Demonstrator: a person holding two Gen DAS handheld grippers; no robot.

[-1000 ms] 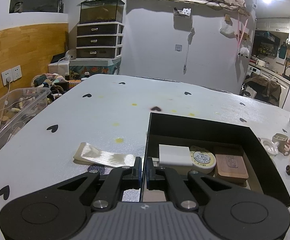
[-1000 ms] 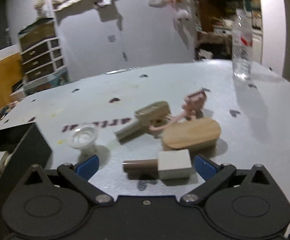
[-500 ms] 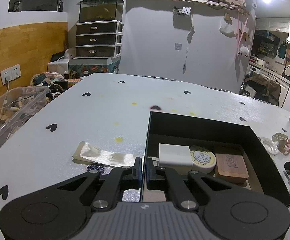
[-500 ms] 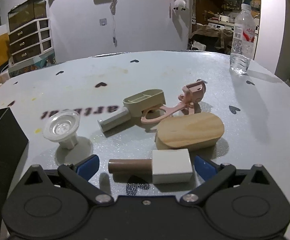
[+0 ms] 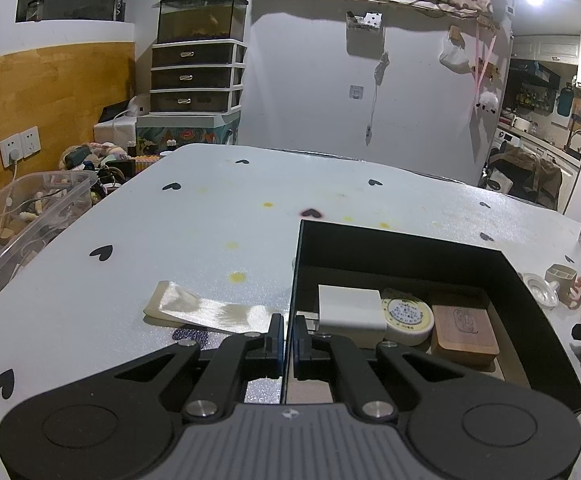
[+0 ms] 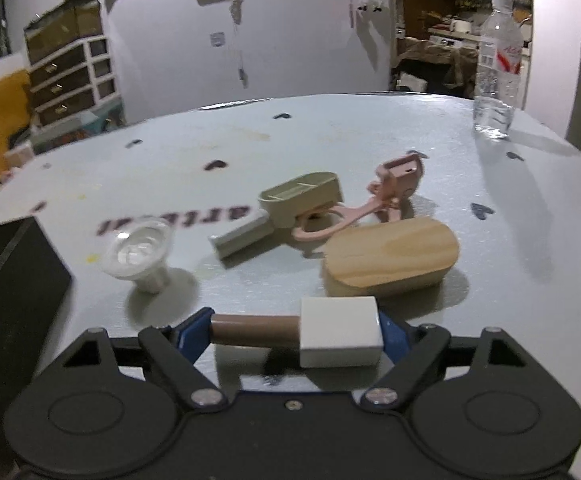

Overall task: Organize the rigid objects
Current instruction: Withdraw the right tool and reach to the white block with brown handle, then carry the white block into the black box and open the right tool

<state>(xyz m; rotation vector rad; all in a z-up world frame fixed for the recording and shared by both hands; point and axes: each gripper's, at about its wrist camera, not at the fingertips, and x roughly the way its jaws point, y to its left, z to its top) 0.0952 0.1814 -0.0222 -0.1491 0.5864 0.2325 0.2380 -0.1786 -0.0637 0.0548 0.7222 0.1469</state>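
The right gripper point(image 6: 296, 330) has just been closing its jaws, and its blue pads point(image 6: 194, 330) now press both ends of a small mallet point(image 6: 340, 332), brown handle to the left, white block head to the right, just above the table point(image 6: 370, 140). Beyond it lie a wooden block point(image 6: 394, 256), a pink clip point(image 6: 386, 196), a beige scoop point(image 6: 286, 208) and a clear cup point(image 6: 140, 252). The left gripper point(image 5: 287, 338) is clamped on the near left wall of the black box point(image 5: 410, 248), which holds a white block point(image 5: 350, 308), a round tin point(image 5: 408, 316) and a wooden stamp point(image 5: 464, 328).

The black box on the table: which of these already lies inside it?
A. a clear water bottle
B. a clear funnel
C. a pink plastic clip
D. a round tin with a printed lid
D: the round tin sits inside the black box, between a white block and a wooden block.
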